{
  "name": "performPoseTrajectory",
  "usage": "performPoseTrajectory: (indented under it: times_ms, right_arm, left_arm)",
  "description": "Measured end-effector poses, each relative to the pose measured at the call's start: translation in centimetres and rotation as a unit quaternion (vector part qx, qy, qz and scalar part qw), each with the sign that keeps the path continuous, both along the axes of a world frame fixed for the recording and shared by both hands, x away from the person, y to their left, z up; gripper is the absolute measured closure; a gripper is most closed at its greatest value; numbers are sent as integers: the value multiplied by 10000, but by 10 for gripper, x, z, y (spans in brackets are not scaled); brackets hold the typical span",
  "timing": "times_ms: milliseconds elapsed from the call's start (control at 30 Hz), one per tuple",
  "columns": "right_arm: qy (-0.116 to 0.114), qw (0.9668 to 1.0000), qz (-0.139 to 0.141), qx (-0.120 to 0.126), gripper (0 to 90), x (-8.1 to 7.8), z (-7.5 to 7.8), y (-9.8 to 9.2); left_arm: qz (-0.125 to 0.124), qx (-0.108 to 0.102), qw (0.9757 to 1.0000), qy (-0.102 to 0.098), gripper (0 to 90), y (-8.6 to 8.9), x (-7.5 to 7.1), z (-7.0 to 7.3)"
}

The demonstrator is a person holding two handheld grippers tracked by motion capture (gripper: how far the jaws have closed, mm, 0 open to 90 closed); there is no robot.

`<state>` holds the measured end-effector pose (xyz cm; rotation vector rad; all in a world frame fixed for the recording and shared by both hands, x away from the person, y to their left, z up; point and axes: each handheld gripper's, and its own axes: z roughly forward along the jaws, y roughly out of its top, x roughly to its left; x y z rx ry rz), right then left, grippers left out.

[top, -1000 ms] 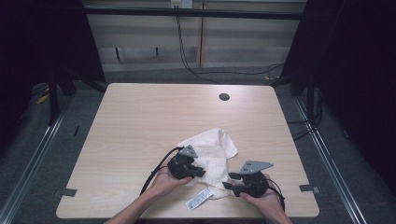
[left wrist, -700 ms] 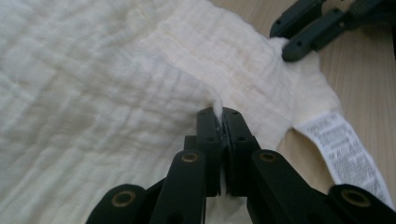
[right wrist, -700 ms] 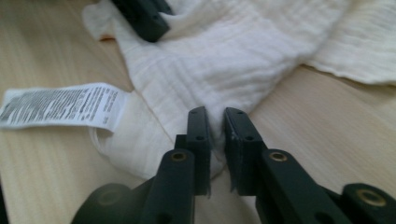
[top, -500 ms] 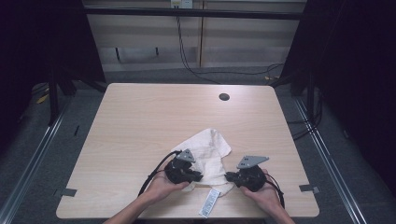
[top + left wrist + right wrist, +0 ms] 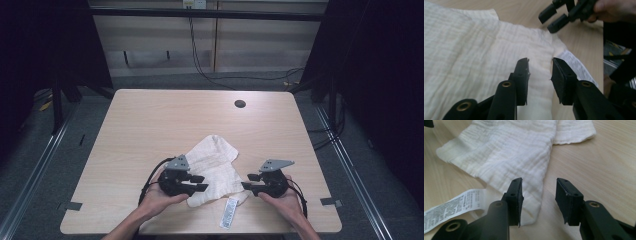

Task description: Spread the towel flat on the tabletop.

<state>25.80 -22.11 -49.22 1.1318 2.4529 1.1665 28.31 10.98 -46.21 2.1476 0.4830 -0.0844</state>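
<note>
A crumpled white cloth (image 5: 215, 165) lies on the near middle of the wooden table (image 5: 150, 125), with a printed care label (image 5: 229, 212) sticking out of its near edge. My left gripper (image 5: 204, 183) rests at the cloth's near left, jaws open above the fabric (image 5: 474, 50) and nothing between them (image 5: 540, 66). My right gripper (image 5: 245, 186) stands open at the cloth's near right corner (image 5: 531, 202), jaws (image 5: 539, 187) straddling that corner without closing. The label (image 5: 451, 207) lies flat to the left of the right gripper. The left gripper view shows the right gripper (image 5: 554, 18) just beyond the cloth's edge.
A dark round hole (image 5: 240, 104) sits near the table's far edge. The front edge of the table lies just below both hands. Cables (image 5: 150, 177) trail from the grippers. Grey floor and metal rails (image 5: 45, 150) flank the table.
The two grippers have drawn a little apart, left one leftward and right one rightward. The cloth's near edge and its label have shifted to the right.
</note>
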Motion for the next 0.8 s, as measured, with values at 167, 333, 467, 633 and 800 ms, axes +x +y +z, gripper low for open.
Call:
performPoseTrajectory:
  times_ms: [167, 333, 467, 633, 800]
  right_arm:
    - [-63, 9999, 23, 80, 561, -17, 10, 2]
    - [-78, 9999, -31, 130, 551, -31, 9, -3]
    - [-104, 9997, -76, 185, 548, -30, 7, -7]
    - [-51, 9999, 24, 103, 539, -31, 3, -2]
    - [-80, 9998, 1, 155, 538, -30, 4, -2]
  left_arm:
    - [-281, 320, 9991, -2, 736, 19, -9, -19]
    - [-364, 449, 9983, -14, 682, 19, -12, -25]
    - [-430, 331, 9984, -148, 716, 18, -18, -22]
    - [-635, 510, 9966, -117, 720, 18, -23, -27]
    - [-791, 734, 9942, 2, 596, 18, -20, -32]
